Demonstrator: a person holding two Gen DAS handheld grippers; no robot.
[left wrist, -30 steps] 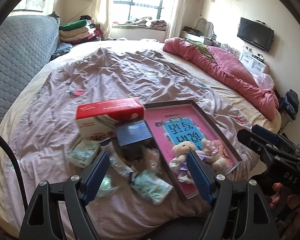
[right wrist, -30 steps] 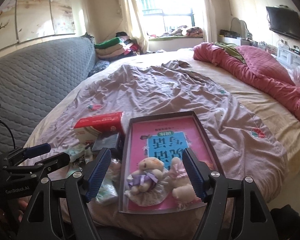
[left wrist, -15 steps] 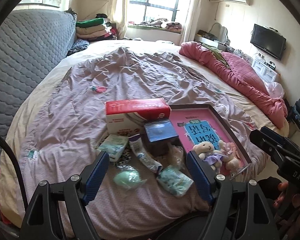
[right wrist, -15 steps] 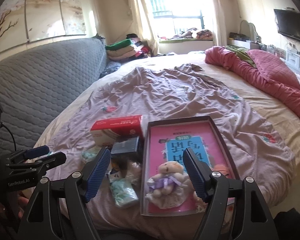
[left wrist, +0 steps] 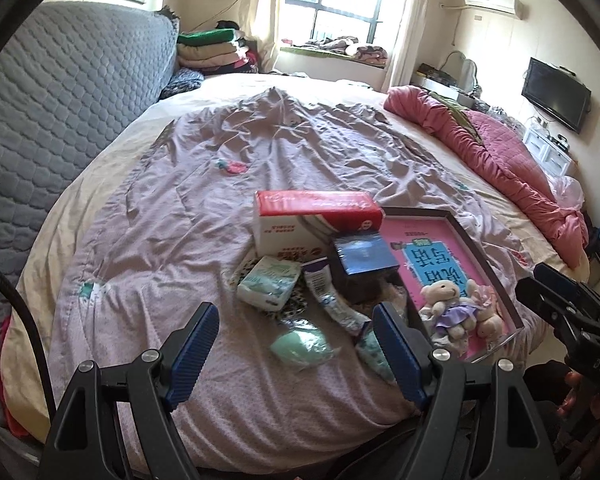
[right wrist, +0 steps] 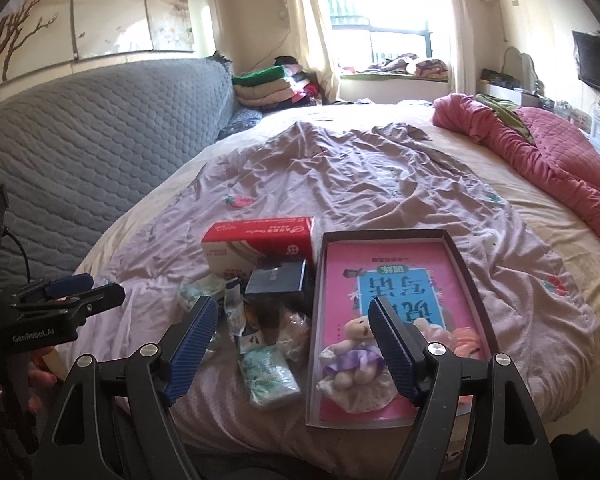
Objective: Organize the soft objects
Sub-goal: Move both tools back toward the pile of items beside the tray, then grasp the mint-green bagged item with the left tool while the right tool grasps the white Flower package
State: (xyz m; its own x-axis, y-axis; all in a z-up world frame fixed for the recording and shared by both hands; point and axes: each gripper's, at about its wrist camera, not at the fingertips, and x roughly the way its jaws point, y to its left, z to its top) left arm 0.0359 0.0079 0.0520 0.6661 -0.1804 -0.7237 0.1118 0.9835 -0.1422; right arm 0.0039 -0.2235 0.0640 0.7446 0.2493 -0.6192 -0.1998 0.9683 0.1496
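Two small plush bears [left wrist: 450,306] lie at the near end of a shallow box [left wrist: 469,240] with a pink printed bottom; they also show in the right wrist view [right wrist: 354,350]. Soft tissue packs [left wrist: 269,283] and a mint green soft lump [left wrist: 300,345] lie on the lilac sheet left of the box. A tissue pack [right wrist: 269,376] shows in the right wrist view. My left gripper [left wrist: 296,354] is open and empty above the green lump. My right gripper [right wrist: 290,350] is open and empty over the near edge of the pile.
A red and white carton [left wrist: 312,222], a dark blue box [left wrist: 364,258] and a tube [left wrist: 328,296] sit among the soft things. A pink quilt [left wrist: 500,160] lies at the right of the bed. A grey quilted headboard [left wrist: 60,92] stands left.
Both grippers have pulled back and swung left, so the pile and box sit further right and smaller in view. Both stay open and empty.
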